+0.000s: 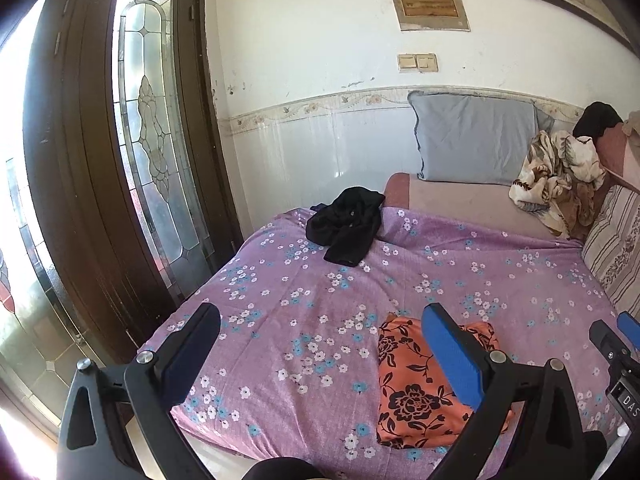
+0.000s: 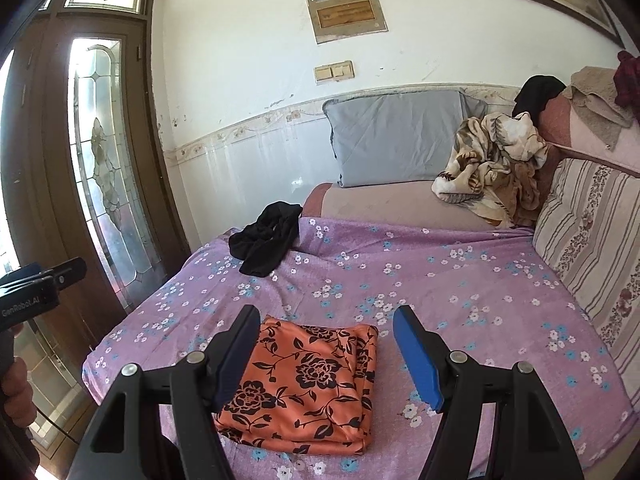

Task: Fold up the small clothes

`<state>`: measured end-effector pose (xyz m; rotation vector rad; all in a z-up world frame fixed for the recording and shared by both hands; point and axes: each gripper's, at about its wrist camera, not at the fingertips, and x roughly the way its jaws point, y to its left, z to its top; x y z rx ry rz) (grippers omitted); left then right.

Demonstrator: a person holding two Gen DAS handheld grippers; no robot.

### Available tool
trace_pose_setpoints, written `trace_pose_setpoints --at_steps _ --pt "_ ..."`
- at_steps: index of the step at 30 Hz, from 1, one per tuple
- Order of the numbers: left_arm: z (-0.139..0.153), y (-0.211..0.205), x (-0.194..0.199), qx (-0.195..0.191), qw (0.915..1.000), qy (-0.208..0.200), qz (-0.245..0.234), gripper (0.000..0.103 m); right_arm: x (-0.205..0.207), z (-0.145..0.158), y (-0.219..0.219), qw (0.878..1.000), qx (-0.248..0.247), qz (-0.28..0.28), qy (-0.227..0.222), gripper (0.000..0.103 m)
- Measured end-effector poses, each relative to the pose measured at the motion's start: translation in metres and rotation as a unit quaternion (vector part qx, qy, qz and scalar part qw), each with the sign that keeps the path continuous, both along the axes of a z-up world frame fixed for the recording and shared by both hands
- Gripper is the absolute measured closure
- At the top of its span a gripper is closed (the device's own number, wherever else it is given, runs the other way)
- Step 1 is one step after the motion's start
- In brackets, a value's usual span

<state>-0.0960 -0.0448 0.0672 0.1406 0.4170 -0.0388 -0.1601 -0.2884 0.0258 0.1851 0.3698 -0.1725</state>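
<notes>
A folded orange garment with black flowers [image 2: 308, 384] lies near the front edge of the purple floral bedsheet [image 2: 460, 292]; it also shows in the left wrist view [image 1: 412, 392]. A crumpled black garment [image 2: 266, 240] lies at the sheet's far left; it shows in the left wrist view too [image 1: 348, 226]. My right gripper [image 2: 328, 340] is open and empty, held above the orange garment. My left gripper [image 1: 320, 340] is open and empty, left of the orange garment, above the sheet.
A grey pillow [image 2: 396, 136] leans on the wall behind. A crumpled beige patterned blanket [image 2: 492, 160] and a striped cushion [image 2: 592, 248] are at the right. A brown glass-panelled door [image 1: 120, 160] stands left of the bed.
</notes>
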Motion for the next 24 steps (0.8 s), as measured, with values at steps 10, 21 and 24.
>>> trace_pose_setpoints --at_steps 10,21,24 --pt "0.003 -0.004 0.005 0.001 0.9999 -0.006 -0.014 0.002 0.004 -0.002 -0.018 1.000 -0.003 -0.029 0.006 0.030" --pt "-0.003 -0.007 0.012 -0.010 0.9995 0.002 -0.030 0.002 0.017 -0.015 -0.029 0.999 0.003 -0.034 0.025 0.030" --pt "-0.006 -0.009 0.019 -0.017 0.9993 -0.001 -0.034 0.002 0.027 -0.021 -0.034 0.999 0.007 -0.026 0.030 0.030"
